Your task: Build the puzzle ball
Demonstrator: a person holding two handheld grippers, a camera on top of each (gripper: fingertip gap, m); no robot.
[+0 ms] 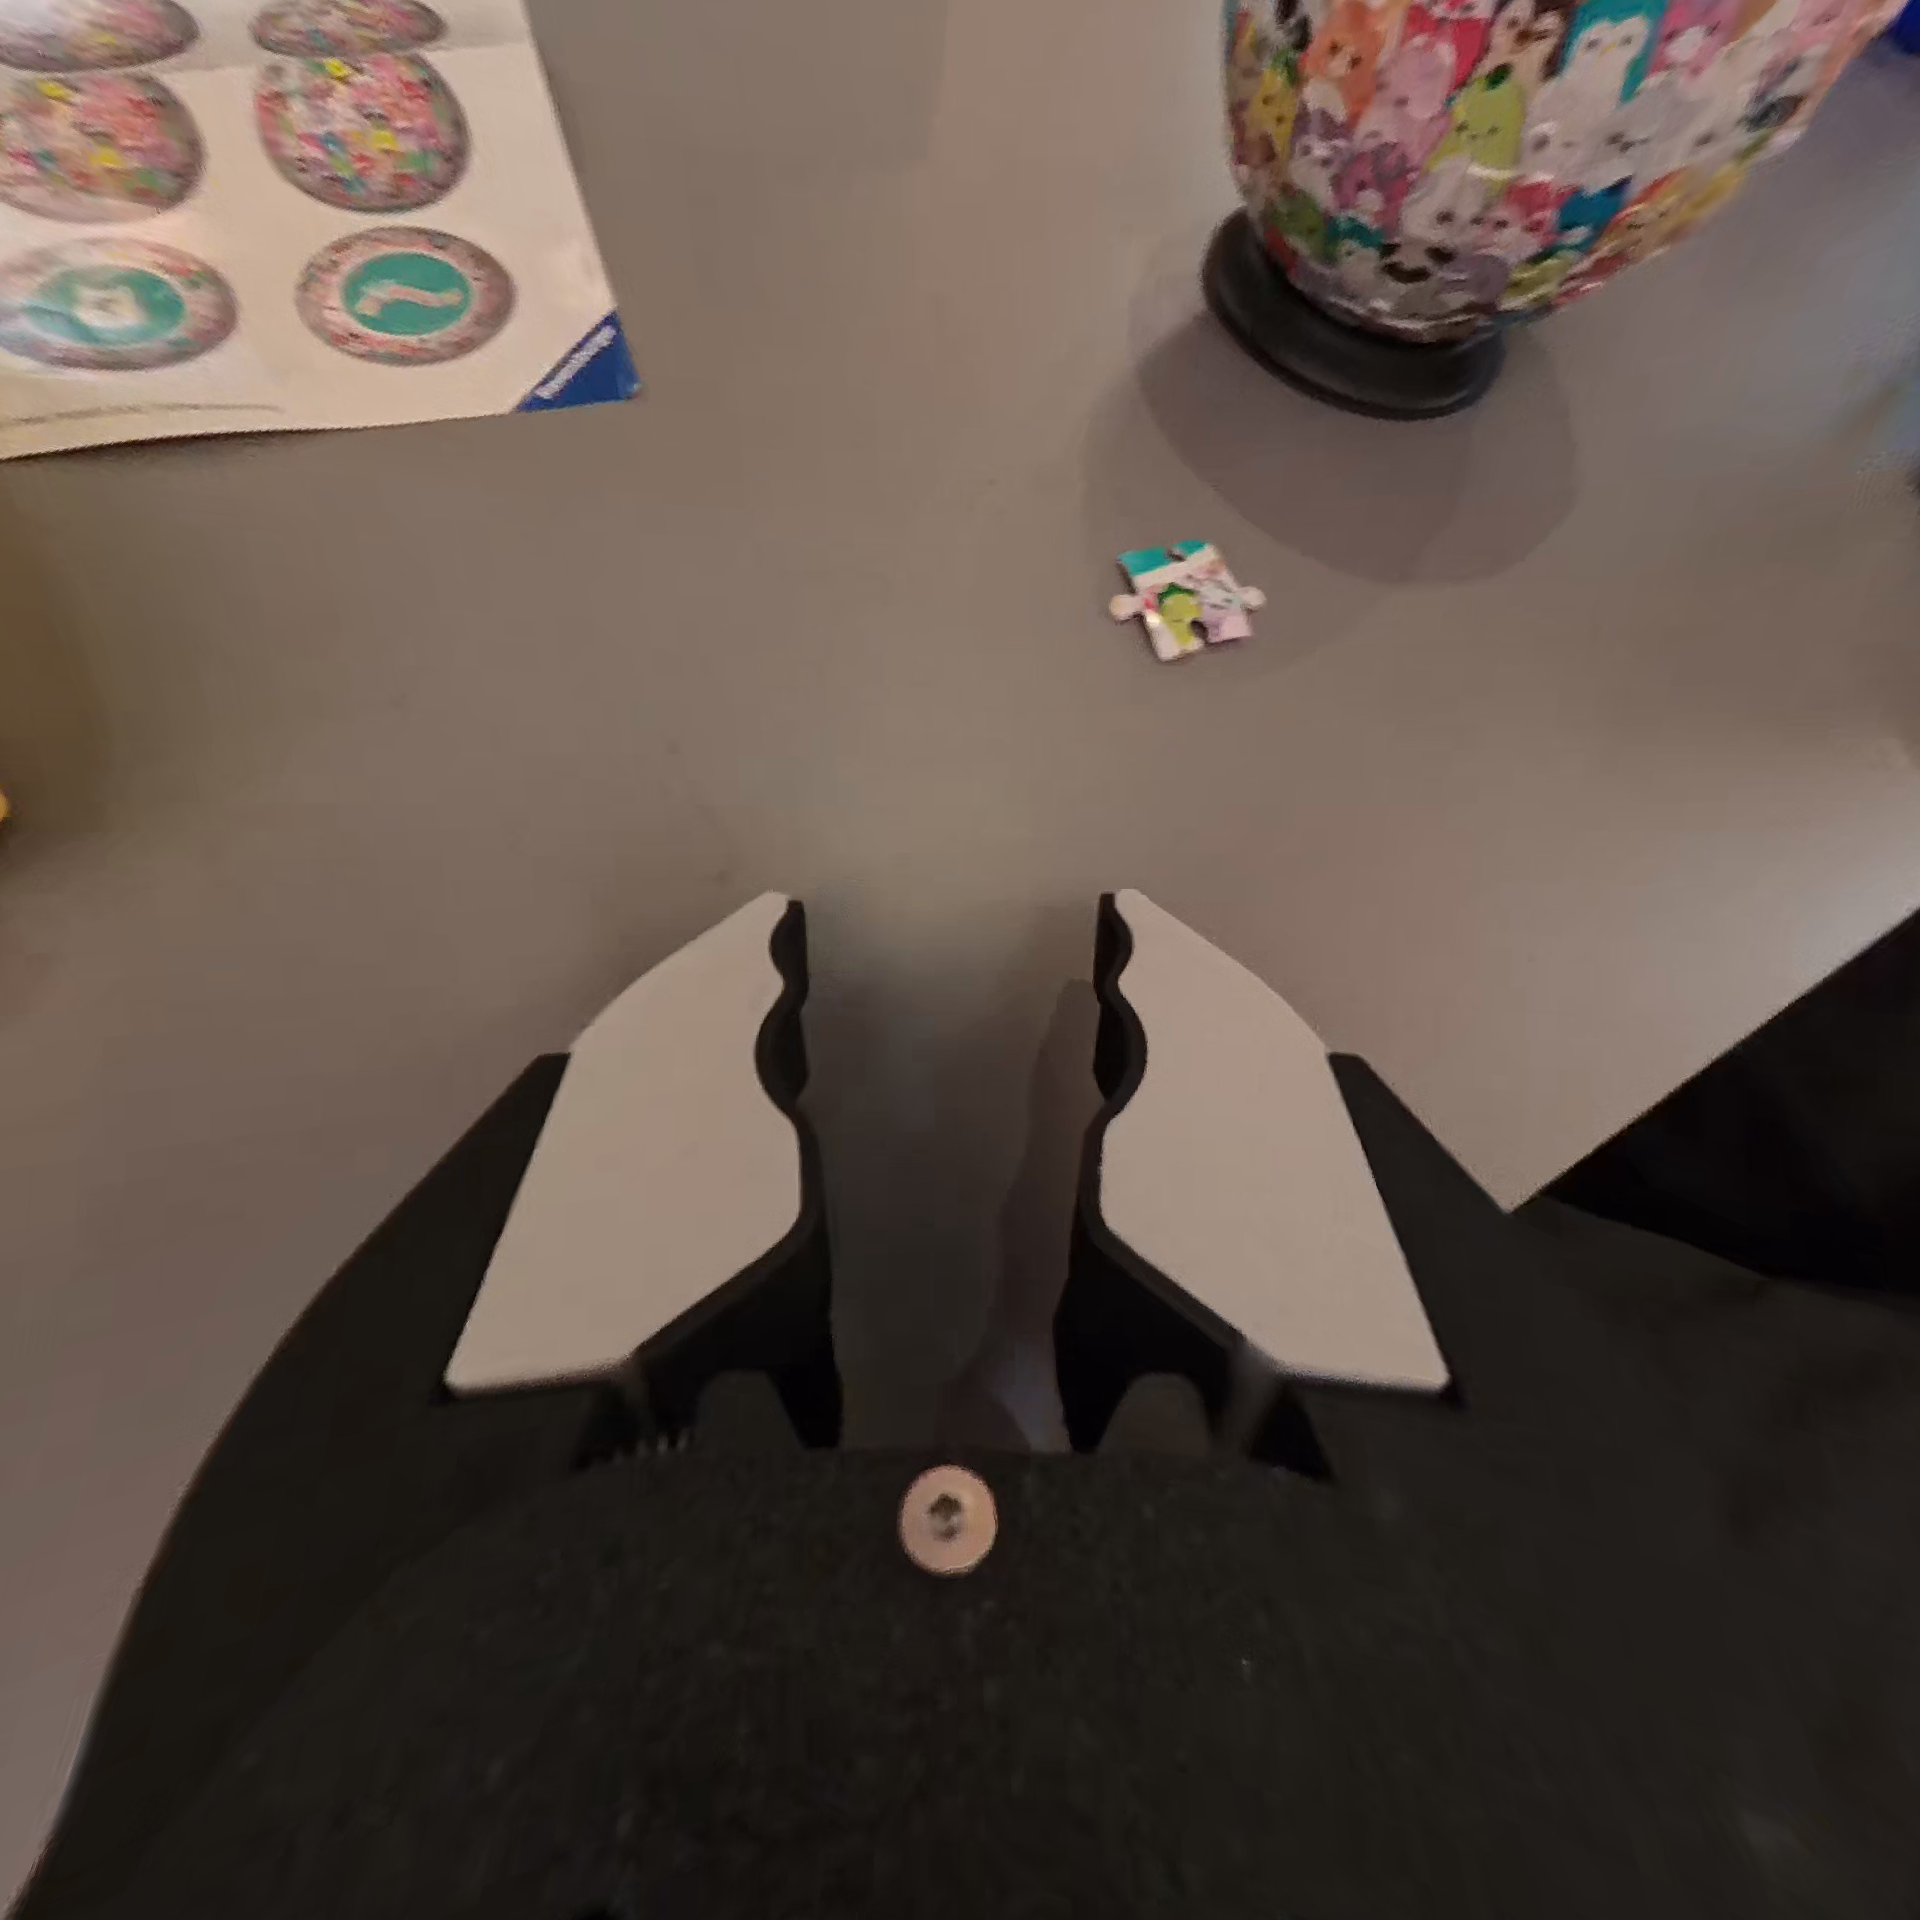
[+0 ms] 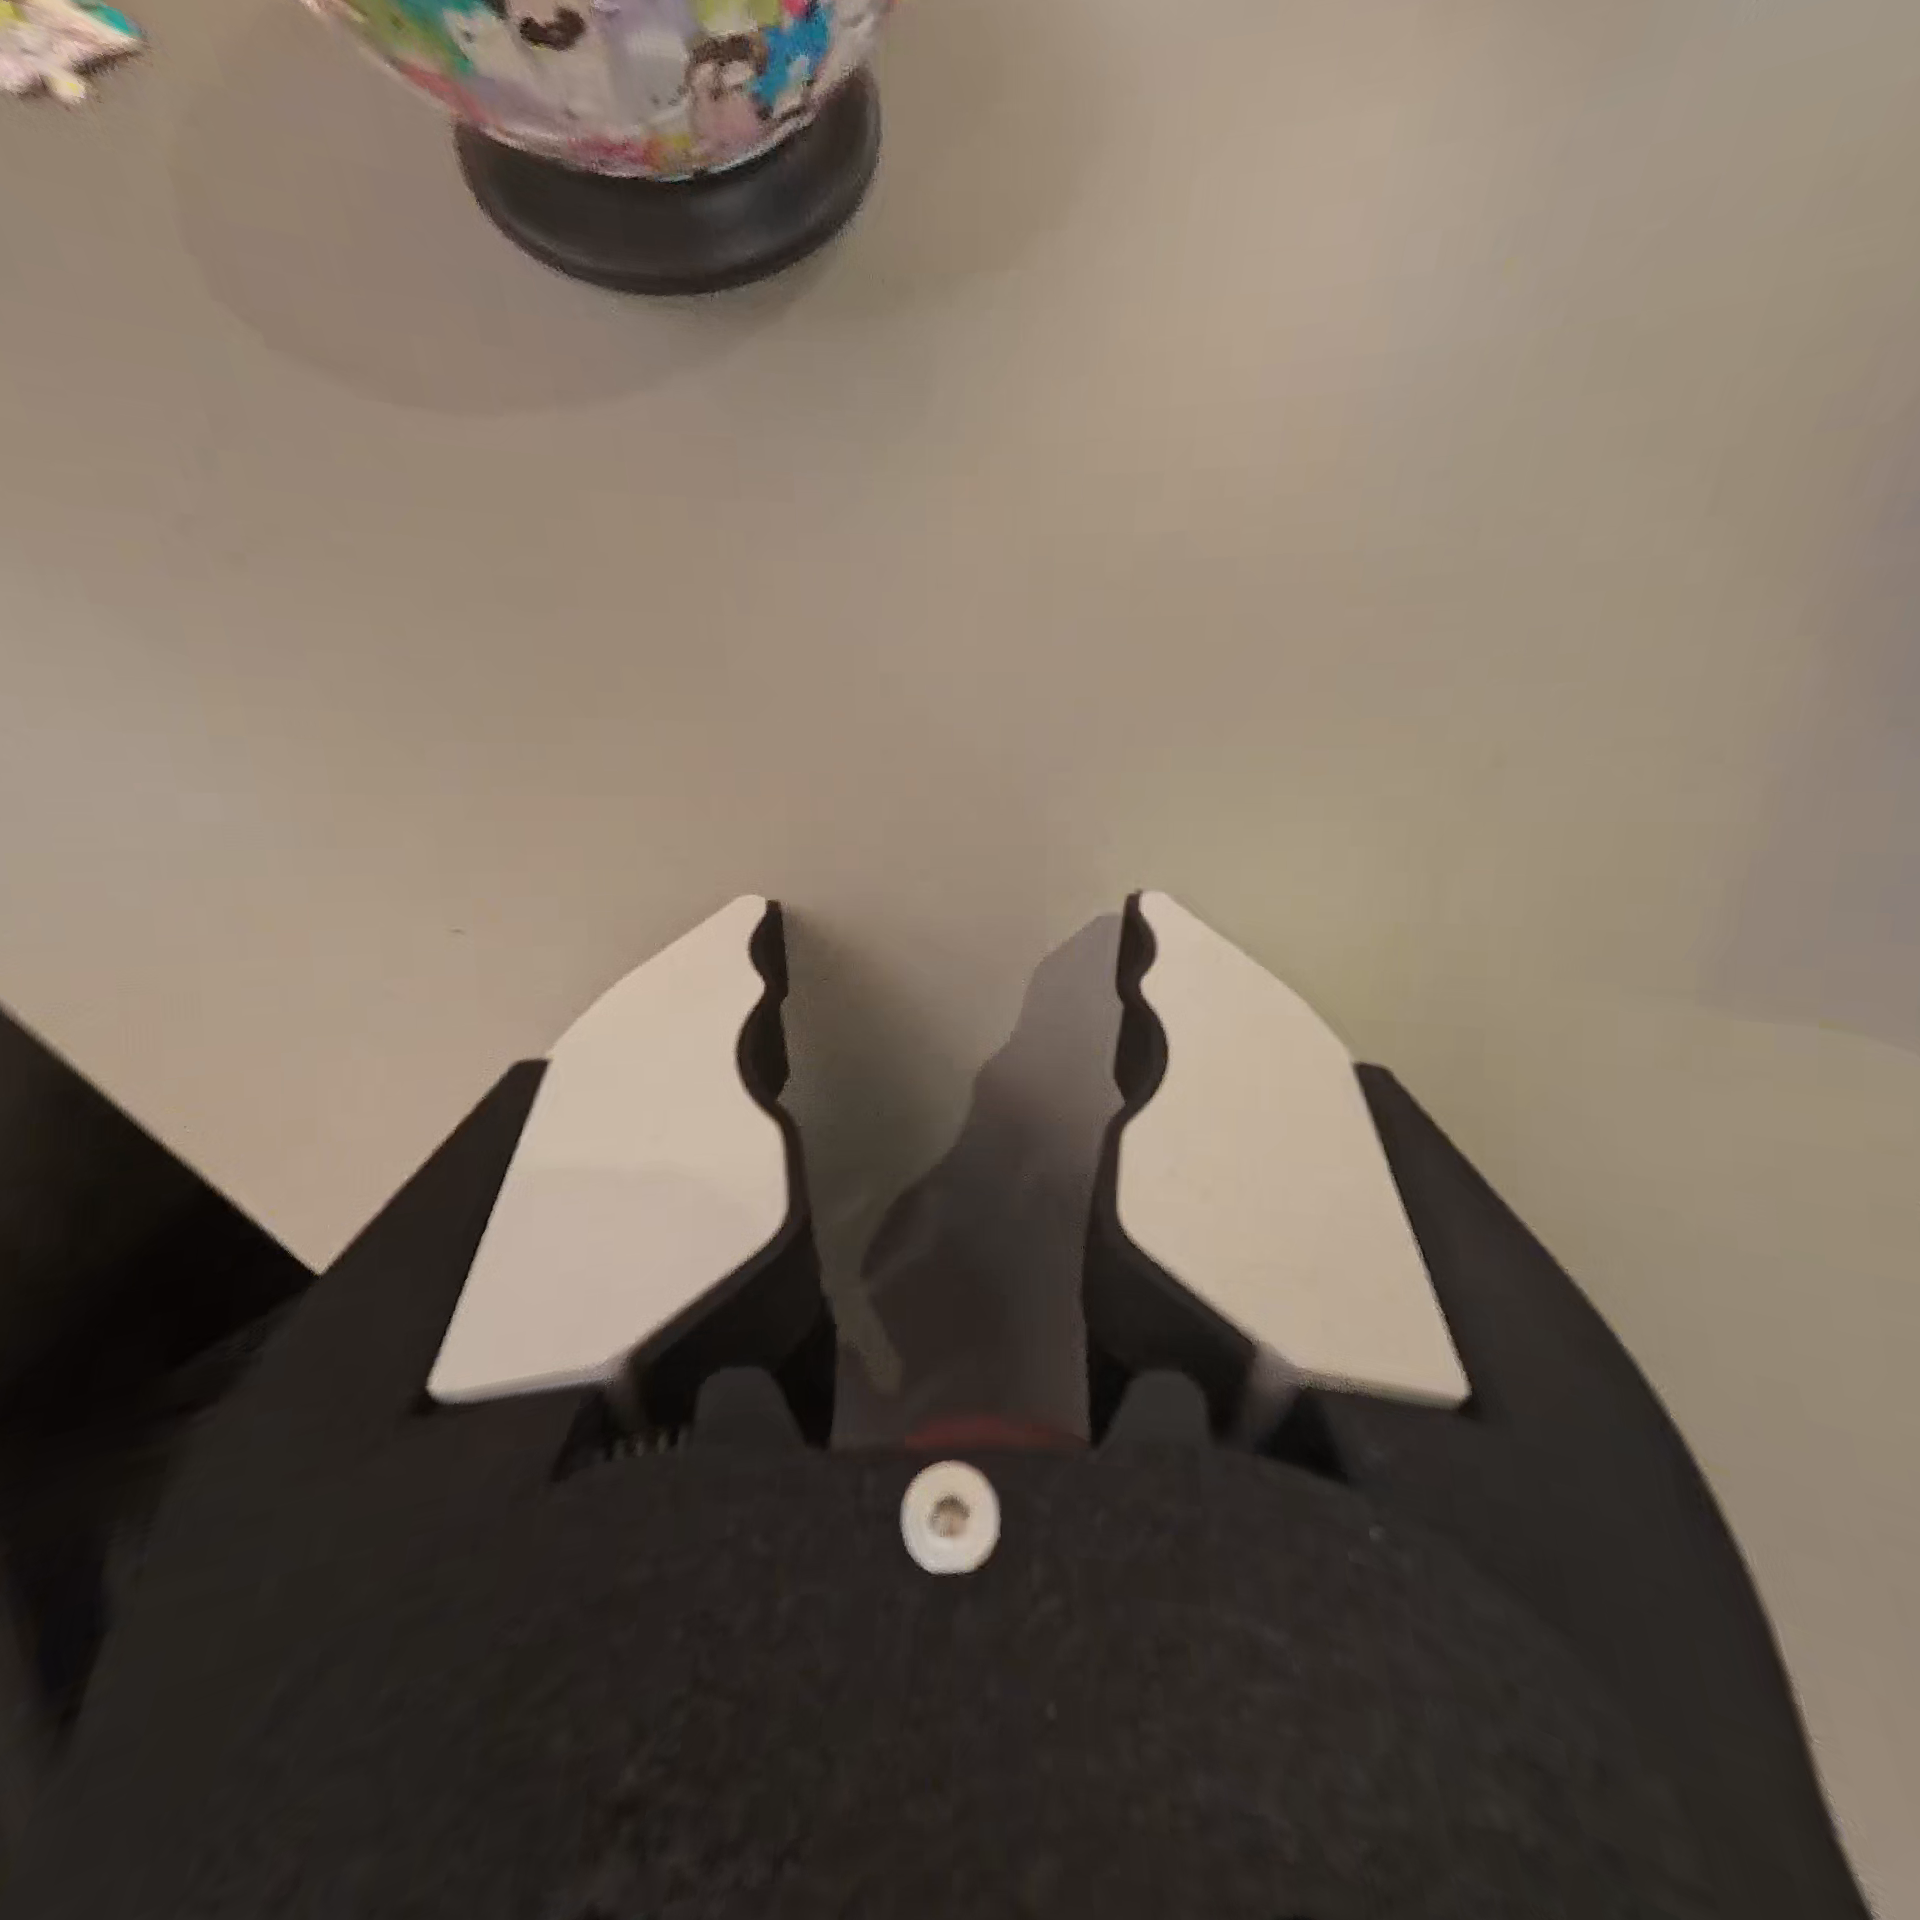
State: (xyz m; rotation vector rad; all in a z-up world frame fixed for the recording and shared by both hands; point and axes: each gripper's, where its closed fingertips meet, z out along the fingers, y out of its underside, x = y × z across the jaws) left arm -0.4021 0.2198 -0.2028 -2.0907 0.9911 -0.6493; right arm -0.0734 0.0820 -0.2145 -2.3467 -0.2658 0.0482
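The colourful puzzle ball (image 1: 1507,156) stands on a black ring stand (image 1: 1351,343) at the far right of the grey table in the left wrist view. A loose puzzle piece (image 1: 1184,603) lies flat in front of the ball. My left gripper (image 1: 948,914) is open and empty, well short of the piece and left of it. In the right wrist view the ball's underside (image 2: 623,52) and its stand (image 2: 675,208) are at the top left. A puzzle piece (image 2: 62,52) shows at the top left corner. My right gripper (image 2: 954,920) is open and empty, away from the ball.
A white instruction sheet (image 1: 270,208) with printed pictures of the ball lies at the far left. The table's near edge (image 1: 1662,1060) runs diagonally at the right of the left view, and at the lower left of the right view (image 2: 156,1143). Left tips to right tips: about 35 cm. My left gripper is the nearer one to the loose puzzle piece (image 1: 1184,603): about 9 cm, against 25 cm. The colourful puzzle ball (image 1: 1507,156) sits 15 cm or so from the ends of my left fingers.
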